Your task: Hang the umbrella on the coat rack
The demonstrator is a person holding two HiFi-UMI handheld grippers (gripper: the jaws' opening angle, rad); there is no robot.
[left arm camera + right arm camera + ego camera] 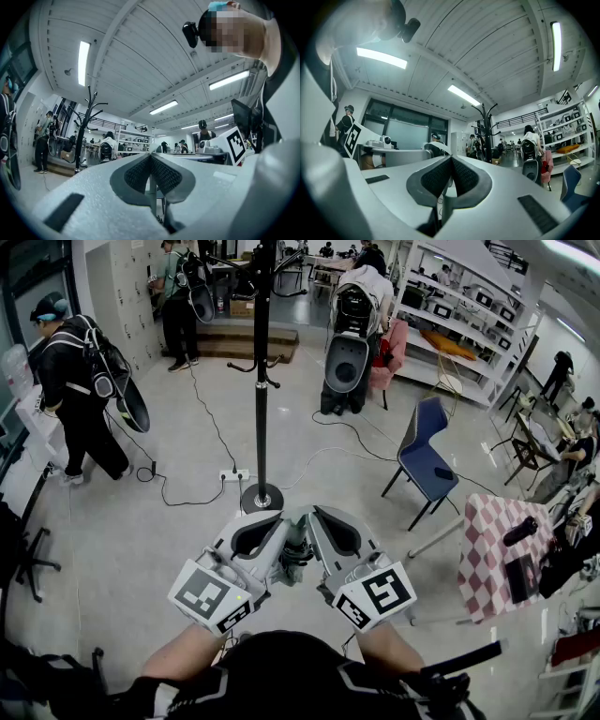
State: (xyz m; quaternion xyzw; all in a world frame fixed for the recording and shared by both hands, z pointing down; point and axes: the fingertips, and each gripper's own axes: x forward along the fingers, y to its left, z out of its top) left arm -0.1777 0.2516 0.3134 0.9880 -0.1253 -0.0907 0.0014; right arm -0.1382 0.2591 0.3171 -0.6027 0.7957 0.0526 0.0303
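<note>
We take the blue chair (427, 460) as anchor. Right of it and nearer us stands a table (487, 568) with a red-white check cloth. A black cylinder (520, 532) and a flat black item (521, 577) lie on the cloth. Left of the chair is a white power strip (234, 474) on the floor, with a black cable (214, 423) running toward the back. Far left of the chair a person in black (80, 395) stands. Behind the chair we see a white shelf unit (469, 310), and back-left of it a pink chair (390, 352). Far back-left is another person (178, 301) beside wooden steps (248, 338).
</note>
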